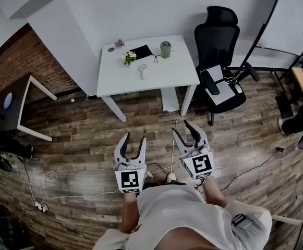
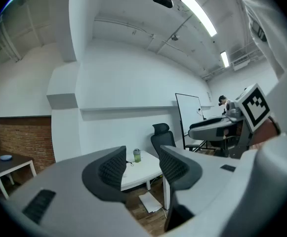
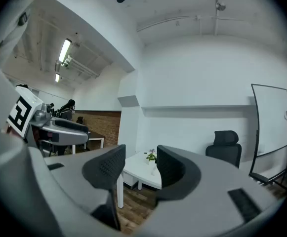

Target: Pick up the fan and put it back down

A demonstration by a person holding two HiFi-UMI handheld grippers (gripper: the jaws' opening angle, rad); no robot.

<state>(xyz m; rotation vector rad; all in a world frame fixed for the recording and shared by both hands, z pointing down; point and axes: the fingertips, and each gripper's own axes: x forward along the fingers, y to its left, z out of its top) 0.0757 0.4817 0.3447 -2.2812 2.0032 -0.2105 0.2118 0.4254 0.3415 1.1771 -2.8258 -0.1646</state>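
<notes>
The fan (image 1: 142,71), a small white hand-held one, lies on the white table (image 1: 172,74) far ahead across the wooden floor. My left gripper (image 1: 134,138) and right gripper (image 1: 181,126) are held level close to the body, well short of the table. Both point toward it. In the left gripper view the left gripper (image 2: 142,164) shows a gap between its dark pads with nothing in it. The right gripper (image 3: 139,164) in its own view stands the same way, empty. I cannot make out the fan in either gripper view.
On the table stand a green cup (image 1: 165,49), a small flower pot (image 1: 128,58) and a black item (image 1: 141,51). A black office chair (image 1: 219,61) is right of the table, a dark side table (image 1: 26,108) left. Cables (image 1: 47,184) trail on the floor.
</notes>
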